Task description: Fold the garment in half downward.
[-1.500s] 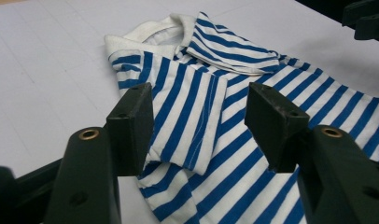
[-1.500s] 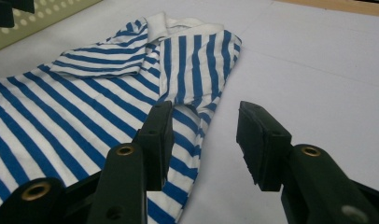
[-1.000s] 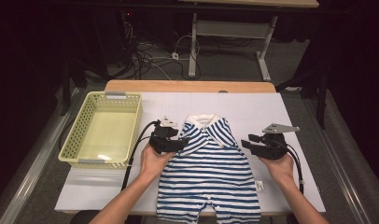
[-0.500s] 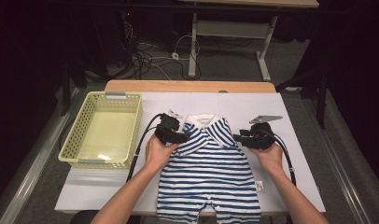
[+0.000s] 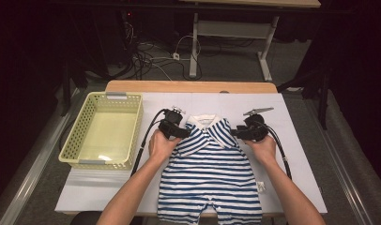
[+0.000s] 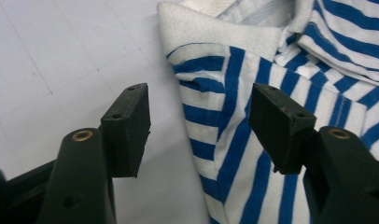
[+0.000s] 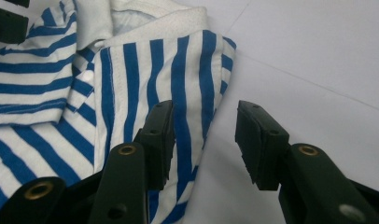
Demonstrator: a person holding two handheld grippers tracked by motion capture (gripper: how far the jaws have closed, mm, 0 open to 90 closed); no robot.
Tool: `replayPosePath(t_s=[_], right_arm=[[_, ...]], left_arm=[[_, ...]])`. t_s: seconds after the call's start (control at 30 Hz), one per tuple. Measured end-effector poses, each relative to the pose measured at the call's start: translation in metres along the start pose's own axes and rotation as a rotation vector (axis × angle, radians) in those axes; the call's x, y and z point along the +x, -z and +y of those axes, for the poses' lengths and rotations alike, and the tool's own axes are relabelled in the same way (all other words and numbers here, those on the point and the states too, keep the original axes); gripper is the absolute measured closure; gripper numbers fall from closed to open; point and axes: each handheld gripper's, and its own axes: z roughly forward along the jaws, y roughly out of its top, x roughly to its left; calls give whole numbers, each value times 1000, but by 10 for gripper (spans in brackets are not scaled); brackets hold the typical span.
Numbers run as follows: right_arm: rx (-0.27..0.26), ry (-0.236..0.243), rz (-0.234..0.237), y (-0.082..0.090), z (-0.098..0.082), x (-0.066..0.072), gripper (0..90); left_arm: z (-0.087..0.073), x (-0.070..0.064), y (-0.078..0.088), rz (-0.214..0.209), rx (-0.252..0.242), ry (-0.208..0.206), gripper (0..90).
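Both tools moved inward to romper (image 5: 209,173) shoulders; left tool (image 6: 199,126) open, opening; right tool (image 7: 204,140) open

blue-and-white striped romper (image 5: 209,173), yellow basket (image 5: 76,140)

Off to the outer side of my left gripper I see a pale yellow mesh basket (image 5: 104,129) on the white table cover (image 5: 301,140), well apart from the jaws. Beyond both grippers runs the table's wooden edge (image 5: 191,86), then tangled cables (image 5: 151,58) on the floor.
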Motion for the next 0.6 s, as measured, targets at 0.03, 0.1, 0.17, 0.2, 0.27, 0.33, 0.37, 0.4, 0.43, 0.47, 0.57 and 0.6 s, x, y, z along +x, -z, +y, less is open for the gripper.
replayPosePath(t_s=[0.03, 0.1, 0.17, 0.2, 0.27, 0.33, 0.37, 0.4, 0.43, 0.47, 0.57, 0.6], right_arm=[[-4, 0, 1, -2, 2, 0, 582], [8, -8, -2, -5, 6, 0, 578], [22, -19, -10, -9, 9, 0, 573], [25, -20, -12, -11, 10, 0, 570], [33, -25, -15, -15, 12, -1, 561], [47, -32, -18, -19, 14, -1, 542], [54, -32, -18, -21, 15, -1, 535], [62, -32, -22, -23, 15, -1, 531], [66, -34, -22, -25, 16, -1, 529], [70, -29, -21, -26, 17, 0, 524], [97, -4, -36, -31, 19, 4, 510], [102, 5, -43, -32, 20, 5, 509]], left_arm=[[0, 1, -2, -2, 2, 9, 375], [0, 4, -6, 0, 12, 18, 375], [1, 5, -8, 5, 16, 22, 375], [1, 6, -9, 5, 21, 31, 375], [3, 7, -12, 6, 34, 32, 375], [5, 8, -13, 11, 43, 29, 375], [7, 7, -14, 15, 47, 27, 375], [8, 7, -15, 19, 52, 23, 375], [9, 7, -16, 19, 53, 27, 375], [10, 8, -17, 16, 55, 27, 374], [11, 8, -19, 15, 56, 30, 375], [11, 8, -19, 15, 57, 29, 375]])
